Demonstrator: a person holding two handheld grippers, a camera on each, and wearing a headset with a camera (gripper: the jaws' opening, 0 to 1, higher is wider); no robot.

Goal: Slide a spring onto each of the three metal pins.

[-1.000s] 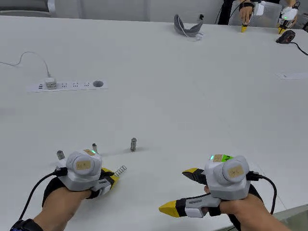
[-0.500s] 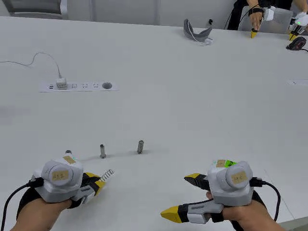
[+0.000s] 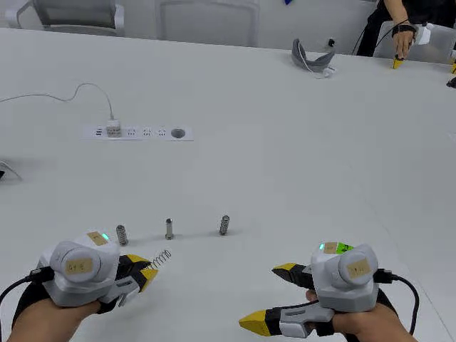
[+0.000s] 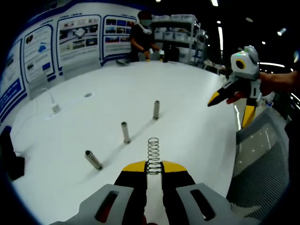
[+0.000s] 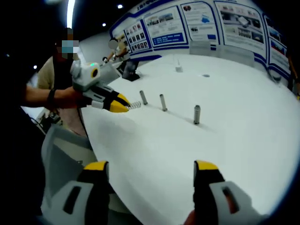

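At the lower left of the head view, the left tongs (image 3: 146, 273) are closed on one end of a loose spring (image 3: 160, 258), which juts up and to the right from the yellow tips, just above the white table (image 3: 285, 178). In the left gripper view the coil stands straight up from the pinched tips, in line with the middle pin.

Three metal pins stand in a row just above the tongs in the head view. The left pin (image 3: 122, 234) and the right pin (image 3: 224, 225) appear ribbed, each with a spring already on it. The middle pin (image 3: 169, 228) looks smooth and bare. The held spring is near the middle pin, not touching it.

At the lower right, the right tongs (image 3: 269, 296) are wide open with nothing between the tips, hovering over the table well apart from the pins.

A white power strip (image 3: 135, 132) with a plugged-in cable lies at the upper left. At the top right edge, another person's hand (image 3: 401, 44) rests on the table.
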